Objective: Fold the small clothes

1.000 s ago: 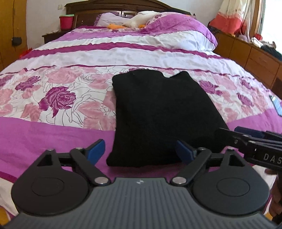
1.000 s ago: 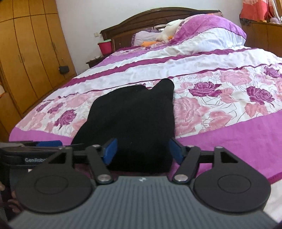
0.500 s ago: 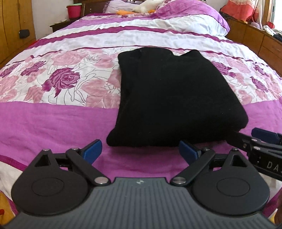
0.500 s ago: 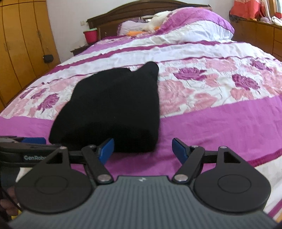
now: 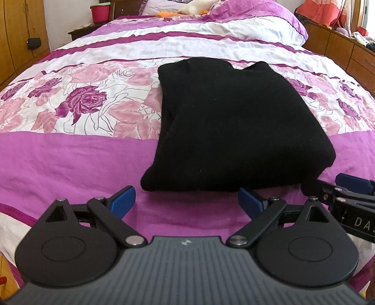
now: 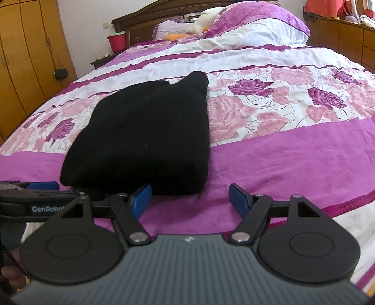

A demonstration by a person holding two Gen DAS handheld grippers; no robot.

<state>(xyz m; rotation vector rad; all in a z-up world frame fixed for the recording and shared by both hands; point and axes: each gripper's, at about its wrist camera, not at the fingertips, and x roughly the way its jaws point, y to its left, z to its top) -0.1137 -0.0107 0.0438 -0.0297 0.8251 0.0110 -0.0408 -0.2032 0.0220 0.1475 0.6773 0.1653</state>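
Note:
A folded black knit garment [image 5: 225,126] lies flat on the purple band and rose print of the bedspread; it also shows in the right wrist view [image 6: 145,140]. My left gripper [image 5: 187,200] is open and empty, just short of the garment's near edge. My right gripper [image 6: 191,198] is open and empty, at the garment's near right corner. Each gripper shows at the side of the other's view, the right one [image 5: 346,187] and the left one [image 6: 35,187], both beside the near edge.
The bed [image 5: 70,159] fills the view, with pillows and a white soft toy [image 6: 206,14] at the headboard. Wooden wardrobes [image 6: 28,58] stand left, a red bucket [image 6: 116,42] on a nightstand, and drawers [image 5: 339,47] right.
Both grippers have drawn back from the garment's near edge and lowered; its edge no longer lies between the fingers. The garment has not moved.

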